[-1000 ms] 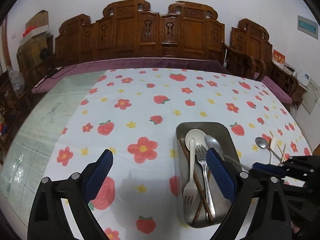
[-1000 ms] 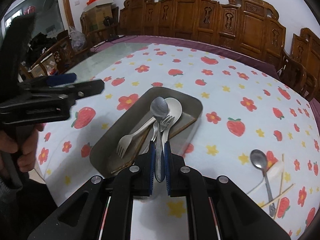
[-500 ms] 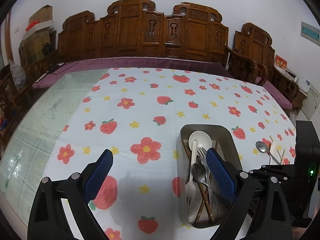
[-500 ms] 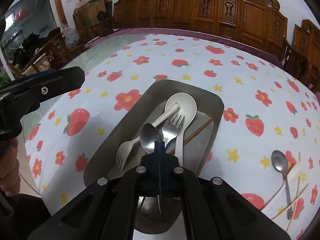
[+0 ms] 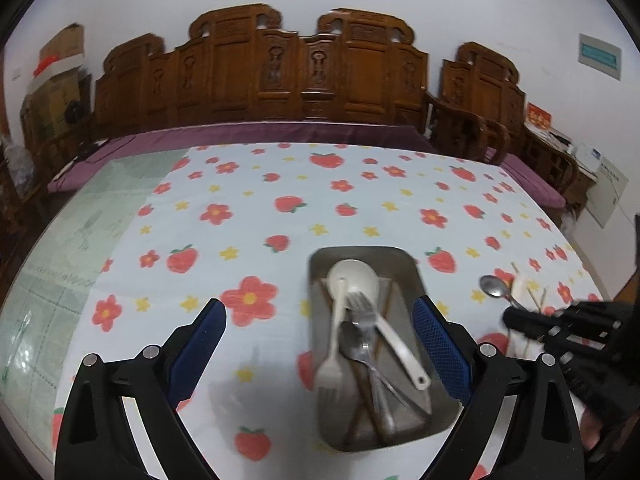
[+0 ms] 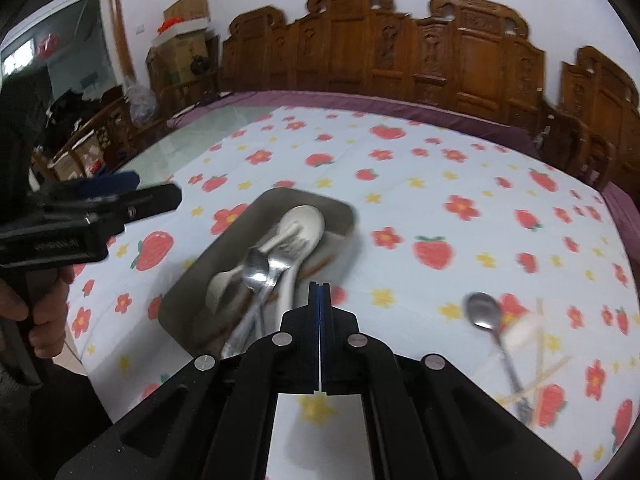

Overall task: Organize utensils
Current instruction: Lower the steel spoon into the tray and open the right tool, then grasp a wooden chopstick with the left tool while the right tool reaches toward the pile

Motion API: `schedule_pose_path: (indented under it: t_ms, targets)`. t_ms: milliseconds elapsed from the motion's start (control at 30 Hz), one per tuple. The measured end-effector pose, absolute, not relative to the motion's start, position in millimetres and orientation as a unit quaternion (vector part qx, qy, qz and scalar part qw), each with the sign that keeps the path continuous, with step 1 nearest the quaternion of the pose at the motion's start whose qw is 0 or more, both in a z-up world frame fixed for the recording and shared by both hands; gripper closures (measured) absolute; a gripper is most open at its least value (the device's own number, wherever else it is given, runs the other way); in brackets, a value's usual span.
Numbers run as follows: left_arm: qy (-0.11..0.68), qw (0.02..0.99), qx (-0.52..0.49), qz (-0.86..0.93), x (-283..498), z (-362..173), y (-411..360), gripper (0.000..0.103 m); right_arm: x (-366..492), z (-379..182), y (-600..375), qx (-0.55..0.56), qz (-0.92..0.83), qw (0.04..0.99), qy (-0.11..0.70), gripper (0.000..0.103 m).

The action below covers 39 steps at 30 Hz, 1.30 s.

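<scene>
While left gripper (image 5: 318, 344) hovers spread wide, right gripper (image 6: 320, 300) is pinched together, empty; metal spoon (image 6: 256, 266) lies in tray (image 6: 344, 212) among forks.

A table (image 5: 100, 240) is covered by a white cloth (image 5: 360, 200) printed with strawberries and flowers. Carved wooden chairs (image 5: 304, 76) are lined up along the white wall behind it, and cardboard boxes (image 6: 180, 52) are stacked in the corner.

Strawberry-and-flower tablecloth (image 5: 360, 200); grey tray (image 5: 416, 276); white spoon (image 5: 354, 280).
</scene>
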<state>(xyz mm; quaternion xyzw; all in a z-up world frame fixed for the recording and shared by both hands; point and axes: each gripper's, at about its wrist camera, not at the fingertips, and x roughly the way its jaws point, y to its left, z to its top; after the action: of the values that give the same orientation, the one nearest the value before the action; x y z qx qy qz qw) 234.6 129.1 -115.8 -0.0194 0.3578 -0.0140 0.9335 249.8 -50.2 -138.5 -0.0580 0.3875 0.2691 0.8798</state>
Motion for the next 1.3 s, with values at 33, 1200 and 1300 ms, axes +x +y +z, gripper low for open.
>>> schedule_pose_path:
  t_ms: [33, 1200, 1300]
  targets:
    - [0.357, 0.934, -0.018, -0.02, 233.7, -115.8, 121.6, 0.012, 247.3, -135.0, -61.2, -0.053, 0.264, 0.883, 0.385, 0.102]
    - [0.371, 0.91, 0.048, -0.178, 213.4, -167.9, -47.6, 0.013, 254.0, -225.6, -241.6, -0.044, 0.113, 0.885, 0.449, 0.086]
    - [0.373, 0.906, 0.06, -0.192, 213.4, -175.5, -59.8, 0.021, 251.3, -226.5, -250.8, -0.03, 0.112, 0.887, 0.447, 0.085]
